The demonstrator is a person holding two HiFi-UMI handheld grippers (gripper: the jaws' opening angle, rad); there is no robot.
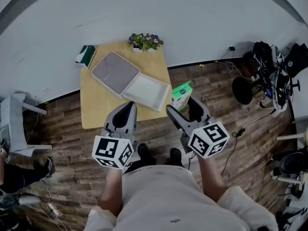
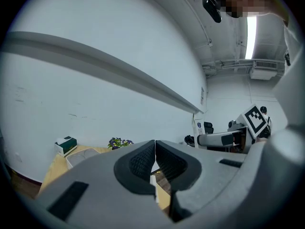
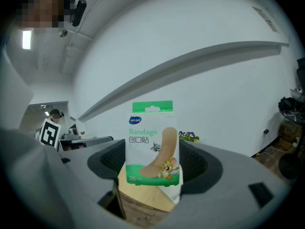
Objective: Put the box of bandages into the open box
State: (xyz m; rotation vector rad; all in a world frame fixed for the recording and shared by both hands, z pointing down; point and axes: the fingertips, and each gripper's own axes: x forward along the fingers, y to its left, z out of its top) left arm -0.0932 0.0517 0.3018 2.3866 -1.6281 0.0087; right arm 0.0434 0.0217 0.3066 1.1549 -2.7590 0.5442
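A green-and-white box of bandages (image 3: 153, 144) stands upright between the jaws of my right gripper (image 3: 155, 163), which is shut on it. In the head view the bandage box (image 1: 182, 94) hangs off the table's right edge, just right of the open box (image 1: 144, 92). That white open box lies on the small wooden table (image 1: 94, 107), its grey lid (image 1: 114, 72) flat beside it. My left gripper (image 1: 126, 110) hovers over the table's near edge. Its jaws (image 2: 154, 162) are shut with nothing between them.
A flower pot (image 1: 145, 41) stands at the table's far edge and a dark green box (image 1: 85, 55) at its far left corner. A grey chair (image 1: 17, 124) is on the left. Black equipment and cables (image 1: 269, 76) clutter the floor on the right.
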